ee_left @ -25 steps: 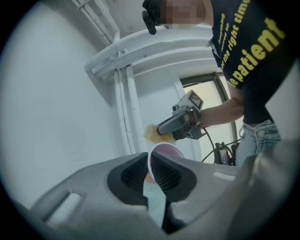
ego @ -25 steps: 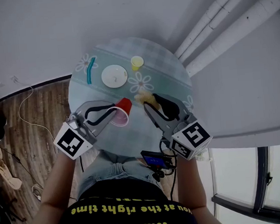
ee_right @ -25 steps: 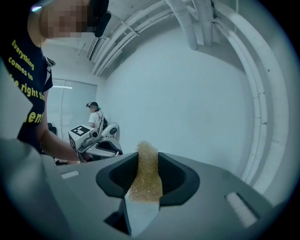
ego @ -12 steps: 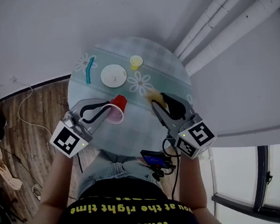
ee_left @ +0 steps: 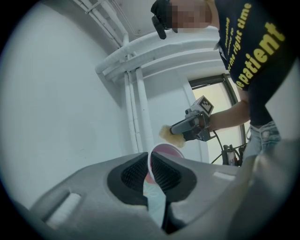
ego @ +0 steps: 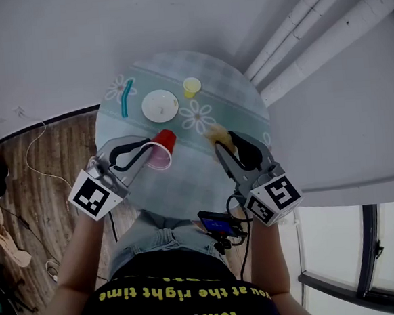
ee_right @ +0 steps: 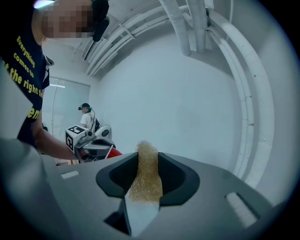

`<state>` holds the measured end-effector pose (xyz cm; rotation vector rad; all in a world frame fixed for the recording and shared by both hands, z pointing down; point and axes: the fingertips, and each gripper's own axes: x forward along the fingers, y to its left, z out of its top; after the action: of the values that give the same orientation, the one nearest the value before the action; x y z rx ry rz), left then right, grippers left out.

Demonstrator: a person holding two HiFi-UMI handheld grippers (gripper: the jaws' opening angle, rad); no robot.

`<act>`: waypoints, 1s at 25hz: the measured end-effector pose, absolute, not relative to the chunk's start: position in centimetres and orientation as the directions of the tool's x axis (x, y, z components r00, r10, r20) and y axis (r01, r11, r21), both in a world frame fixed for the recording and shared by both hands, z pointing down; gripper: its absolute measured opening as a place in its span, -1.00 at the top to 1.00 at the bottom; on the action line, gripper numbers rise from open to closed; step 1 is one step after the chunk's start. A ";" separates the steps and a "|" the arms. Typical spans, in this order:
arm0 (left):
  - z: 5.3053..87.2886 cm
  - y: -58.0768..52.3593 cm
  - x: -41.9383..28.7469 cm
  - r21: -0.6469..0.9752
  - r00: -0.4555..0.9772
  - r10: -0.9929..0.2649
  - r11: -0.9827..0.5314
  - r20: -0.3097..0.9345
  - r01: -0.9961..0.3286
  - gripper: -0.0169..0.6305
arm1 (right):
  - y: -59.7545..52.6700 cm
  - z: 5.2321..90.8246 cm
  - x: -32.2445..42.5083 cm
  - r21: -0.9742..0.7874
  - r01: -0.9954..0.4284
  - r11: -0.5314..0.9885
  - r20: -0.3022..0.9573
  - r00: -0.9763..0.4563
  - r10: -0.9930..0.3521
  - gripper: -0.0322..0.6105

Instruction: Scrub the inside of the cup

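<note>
- While facing the round surface (ego: 237,103), grips the red cup (ego: 162,149) by its rim with the left hand-held gripper (ego: 148,152).
- Pinches the jaws nearly together on the thin wall, one jaw inside the cup and one outside.
- Holds the cup tilted over the near half of the surface, with the red base pointing away from the body and the pink inside turned back and to the right.
- Cannot tell from any view whether the cup touches the cloth below it.
- Clamps a yellow sponge (ego: 217,134) in the right hand-held gripper (ego: 223,142), with the pads pressed on both flat sides and the sponge's end poking out past the jaw tips.
- Carries the sponge to the right of the cup, clearly apart from it and outside its mouth.
- Aims that gripper roughly level, with the cup off to its left in the right gripper view.
- Shows a white plate (ego: 159,105) lying flat on the cloth just beyond the cup.
- Shows a teal stick (ego: 127,98) beyond the cup and to its left, beside the plate.
- Shows a small yellow cup (ego: 191,86) standing upright farther beyond the red cup, to the right of the plate.
- Shows another person (ee_right: 86,117) standing far behind the red cup in the right gripper view.
</note>
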<state>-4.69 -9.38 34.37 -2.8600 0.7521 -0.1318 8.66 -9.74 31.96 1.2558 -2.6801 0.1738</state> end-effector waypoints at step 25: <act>36.7 -10.7 -5.4 -0.064 0.803 -0.589 -0.808 0.090 -0.585 0.86 | -9.1 32.3 9.5 0.005 -0.797 0.604 0.145 -0.597 -0.789 0.47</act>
<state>-5.41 -10.73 36.73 -2.9518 0.9607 -0.1635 9.46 -9.10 32.31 1.3389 -2.6927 0.0908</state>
